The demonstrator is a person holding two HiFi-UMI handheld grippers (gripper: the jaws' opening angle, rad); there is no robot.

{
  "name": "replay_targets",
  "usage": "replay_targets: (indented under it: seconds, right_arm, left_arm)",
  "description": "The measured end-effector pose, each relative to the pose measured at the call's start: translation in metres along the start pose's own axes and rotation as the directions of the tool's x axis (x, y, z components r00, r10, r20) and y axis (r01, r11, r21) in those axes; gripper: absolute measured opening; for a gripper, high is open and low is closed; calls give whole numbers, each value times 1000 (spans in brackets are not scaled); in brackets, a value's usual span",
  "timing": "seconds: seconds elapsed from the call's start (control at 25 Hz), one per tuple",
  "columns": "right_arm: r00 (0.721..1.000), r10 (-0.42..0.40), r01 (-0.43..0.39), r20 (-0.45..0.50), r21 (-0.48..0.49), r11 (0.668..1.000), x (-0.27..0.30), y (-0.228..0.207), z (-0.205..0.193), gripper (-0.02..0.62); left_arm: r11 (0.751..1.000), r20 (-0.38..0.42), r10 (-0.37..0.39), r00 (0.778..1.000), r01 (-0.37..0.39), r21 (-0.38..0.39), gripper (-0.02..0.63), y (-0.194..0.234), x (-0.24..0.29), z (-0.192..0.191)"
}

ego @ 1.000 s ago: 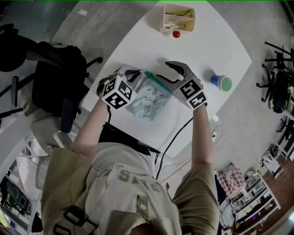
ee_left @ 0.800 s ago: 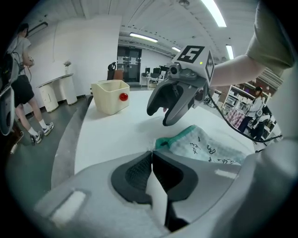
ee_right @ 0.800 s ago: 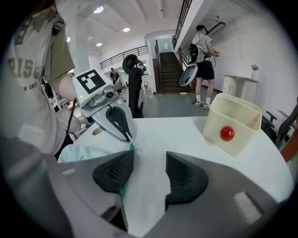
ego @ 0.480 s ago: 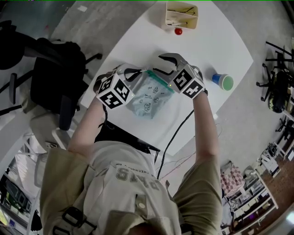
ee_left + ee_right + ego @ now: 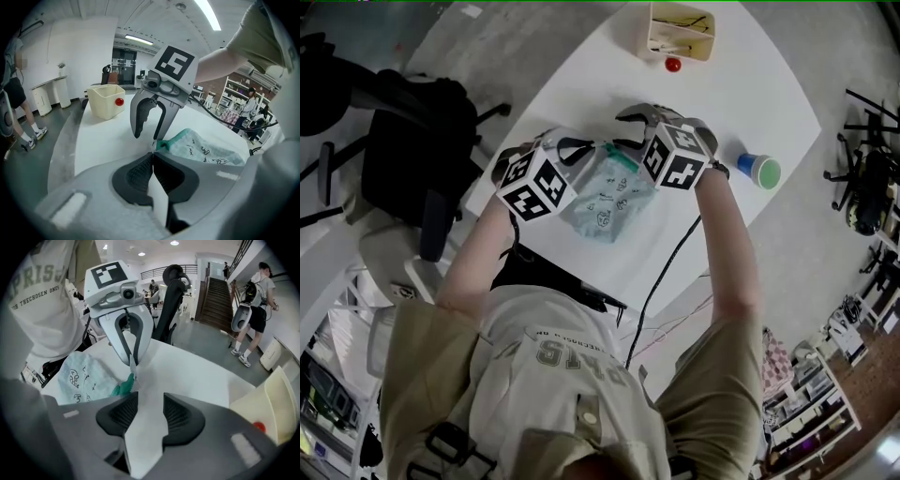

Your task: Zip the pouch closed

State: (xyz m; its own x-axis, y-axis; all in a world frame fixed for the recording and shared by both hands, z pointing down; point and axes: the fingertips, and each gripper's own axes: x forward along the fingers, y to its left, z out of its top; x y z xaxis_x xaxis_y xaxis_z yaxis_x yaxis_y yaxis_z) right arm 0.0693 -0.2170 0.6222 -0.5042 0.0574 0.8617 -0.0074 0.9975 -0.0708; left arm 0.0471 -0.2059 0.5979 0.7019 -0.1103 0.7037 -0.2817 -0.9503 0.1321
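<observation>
Your left gripper (image 5: 153,157) is clenched on the pouch's (image 5: 609,192) corner, right at the teal zip edge (image 5: 164,144). Your right gripper (image 5: 150,398) faces it across that corner. Its jaws are apart and have just been closing; only bare counter (image 5: 741,94) shows between them, with the zip's end just ahead of the tips. The pouch lies on the counter's near-left part, close to the left edge by the chair (image 5: 412,141). Past your right gripper the top is bare up to the bin (image 5: 680,31) and ball (image 5: 673,65) at the far edge. The cup (image 5: 760,171) stands well apart, near the right edge.
</observation>
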Motion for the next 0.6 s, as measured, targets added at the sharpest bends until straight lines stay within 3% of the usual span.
replay_targets:
  seconds: [0.32, 0.6]
  right_arm:
    - [988, 114, -127, -103, -133, 983, 10, 17, 4, 156]
    - [980, 141, -167, -141, -198, 966, 14, 28, 3, 104]
  left_arm:
    - [1000, 11, -2, 1000, 2, -5, 15, 2, 1, 2]
    - [1000, 17, -2, 1000, 3, -7, 15, 5, 4, 3]
